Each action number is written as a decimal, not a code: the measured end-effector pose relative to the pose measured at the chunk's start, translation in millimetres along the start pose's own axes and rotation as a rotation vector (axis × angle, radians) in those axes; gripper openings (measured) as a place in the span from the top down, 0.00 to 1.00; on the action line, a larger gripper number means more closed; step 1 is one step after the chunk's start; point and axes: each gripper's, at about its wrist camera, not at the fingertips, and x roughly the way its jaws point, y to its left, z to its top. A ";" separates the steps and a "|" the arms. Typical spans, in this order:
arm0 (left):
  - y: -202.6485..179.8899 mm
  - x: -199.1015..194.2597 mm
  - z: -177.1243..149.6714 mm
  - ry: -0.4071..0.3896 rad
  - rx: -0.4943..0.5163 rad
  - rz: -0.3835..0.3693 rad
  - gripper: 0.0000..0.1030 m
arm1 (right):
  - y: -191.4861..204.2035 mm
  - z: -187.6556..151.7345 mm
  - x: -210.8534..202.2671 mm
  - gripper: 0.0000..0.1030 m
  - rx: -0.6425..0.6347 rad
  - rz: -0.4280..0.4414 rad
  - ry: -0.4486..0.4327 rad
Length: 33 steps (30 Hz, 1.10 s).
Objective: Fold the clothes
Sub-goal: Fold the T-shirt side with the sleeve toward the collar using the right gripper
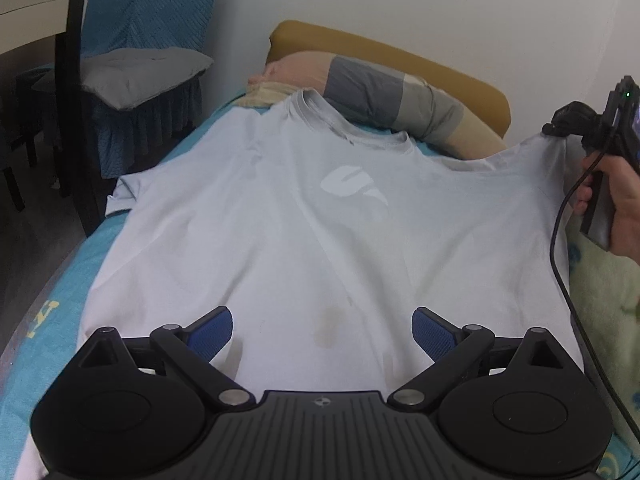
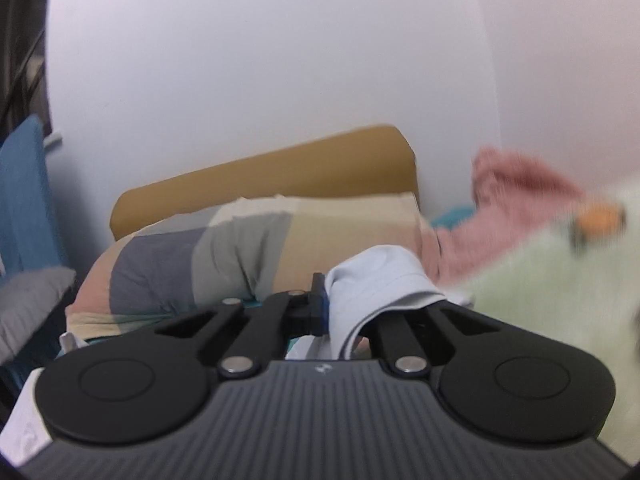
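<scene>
Pale blue-grey cotton T-shirt (image 1: pixel 320 216) with a white chest logo lies front-up across the bed (image 1: pixel 48 280), collar toward the headboard end, hem toward the foot end under the left tool. Bed sheet is turquoise, visible along the left edge. Two faint brownish stains show on the shirt's lower front, between the left tool's fingers in that view.

Left tool (image 1: pixel 322 332): black body, blue ribbed pads (image 1: pixel 212 334), jaws standing wide apart over the lower shirt; nothing between them is gripped.

Right tool (image 1: pixel 554 128): held in a person's hand (image 1: pixel 618 204) at the right edge of the bed, black cable trailing down. Jaws are closed on the shirt's right shoulder/sleeve, and the fabric is drawn up off the bed into a peak there. In the right wrist view the sleeve fabric (image 2: pixel 372 288) bunches out from the closed pads of the right tool (image 2: pixel 326 304); that view is motion-blurred.

Patchwork pillow in grey, beige and pink (image 1: pixel 384 92) lies at the headboard end, touching the collar, against a mustard-yellow padded headboard (image 1: pixel 400 56). Pale green fleece blanket (image 1: pixel 608 300) sits along the right edge. Pink fuzzy cloth (image 2: pixel 516 200) lies near the far right corner. Chair with blue cover and grey cushion (image 1: pixel 140 68) stands beside the left edge
</scene>
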 end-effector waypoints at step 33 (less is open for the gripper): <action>70.0 1.6 29.0 -0.018 -0.091 0.148 0.05 | 230.2 -94.4 -37.3 0.14 -0.263 0.415 0.246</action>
